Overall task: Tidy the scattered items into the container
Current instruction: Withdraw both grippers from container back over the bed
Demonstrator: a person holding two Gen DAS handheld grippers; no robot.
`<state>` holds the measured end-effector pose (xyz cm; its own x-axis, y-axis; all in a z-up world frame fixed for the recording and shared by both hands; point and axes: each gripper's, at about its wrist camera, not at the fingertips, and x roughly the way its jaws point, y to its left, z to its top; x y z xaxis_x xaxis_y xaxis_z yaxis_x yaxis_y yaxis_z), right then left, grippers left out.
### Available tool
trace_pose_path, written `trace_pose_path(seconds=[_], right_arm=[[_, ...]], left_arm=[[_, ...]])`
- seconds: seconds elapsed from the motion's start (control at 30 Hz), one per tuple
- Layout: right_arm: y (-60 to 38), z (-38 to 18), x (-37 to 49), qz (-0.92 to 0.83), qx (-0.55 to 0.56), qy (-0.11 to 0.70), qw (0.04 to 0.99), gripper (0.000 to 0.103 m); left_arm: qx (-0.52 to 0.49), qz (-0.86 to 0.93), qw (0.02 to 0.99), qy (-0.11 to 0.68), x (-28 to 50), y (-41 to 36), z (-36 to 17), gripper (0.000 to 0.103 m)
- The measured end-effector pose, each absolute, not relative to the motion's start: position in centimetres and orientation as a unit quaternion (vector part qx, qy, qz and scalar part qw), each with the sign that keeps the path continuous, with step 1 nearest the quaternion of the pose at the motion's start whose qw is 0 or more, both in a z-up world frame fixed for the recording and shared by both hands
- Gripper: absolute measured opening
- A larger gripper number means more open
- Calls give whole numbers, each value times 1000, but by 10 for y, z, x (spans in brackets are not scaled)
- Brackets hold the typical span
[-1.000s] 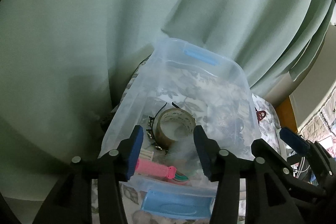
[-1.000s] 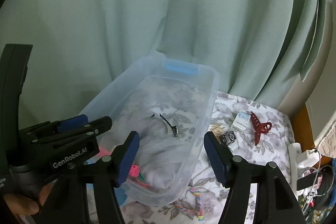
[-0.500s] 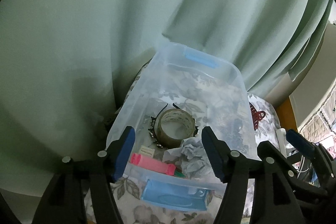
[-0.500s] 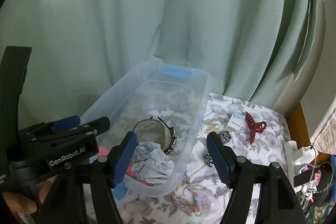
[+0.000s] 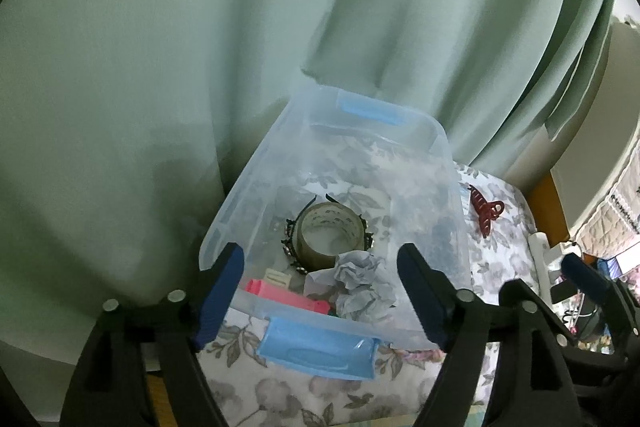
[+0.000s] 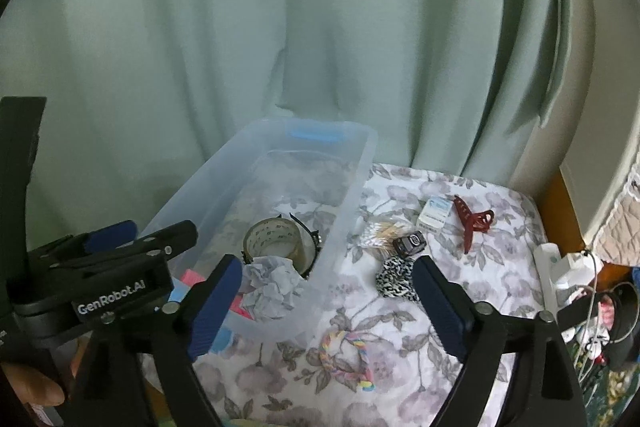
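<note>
A clear bin with blue handles [image 5: 440, 155] [image 6: 360, 163] stands on the floral cloth. In it lie a tape roll [image 5: 330, 233] [image 6: 276, 241], a crumpled paper [image 5: 360, 279] [image 6: 272, 285], a black beaded hairband and a pink item [image 5: 280, 293]. My left gripper [image 5: 320, 267] hovers above the bin's near end, jaws opening, nothing between them. My right gripper [image 6: 326, 271] hangs over the bin's right wall, jaws also opening and empty. On the cloth lie a red claw clip [image 6: 472, 223] [image 5: 486, 211], a leopard scrunchie [image 6: 396, 277], a pastel braided ring [image 6: 346, 355], a small black item [image 6: 410, 241] and a white box [image 6: 434, 213].
A green curtain [image 6: 320, 27] hangs right behind the bin. A white power strip [image 6: 560, 267] with cables sits at the table's right edge, by a wooden frame. A hand [image 6: 28, 383] holds the left gripper at the lower left.
The crumpled paper has dropped from between the fingers into the bin beside the tape roll. Both pairs of jaws have spread wider, and both grippers have drawn back and up.
</note>
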<state>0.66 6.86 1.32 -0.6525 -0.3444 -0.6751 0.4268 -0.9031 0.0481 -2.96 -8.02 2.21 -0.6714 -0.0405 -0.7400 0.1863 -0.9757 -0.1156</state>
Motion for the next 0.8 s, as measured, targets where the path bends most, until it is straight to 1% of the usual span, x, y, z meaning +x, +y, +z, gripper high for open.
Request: trace_pose_path(seconds=[0.07,0.2,0.33,0.8], right_arm=[[76,15,7,-908,359,49,211,103],[88,17,10,-909,357,36,211,103],[101,18,14,-912,352,27,210,103],[162,18,22,-923,336,-14,187,103]], left_arm=[[399,-911,60,85,-28,-75,25,82],[392,-915,67,67,-24,-63,31,88],[387,-918,66,58,-20,-51,35,90],[388,-920,48,21,-14,7,37,93]])
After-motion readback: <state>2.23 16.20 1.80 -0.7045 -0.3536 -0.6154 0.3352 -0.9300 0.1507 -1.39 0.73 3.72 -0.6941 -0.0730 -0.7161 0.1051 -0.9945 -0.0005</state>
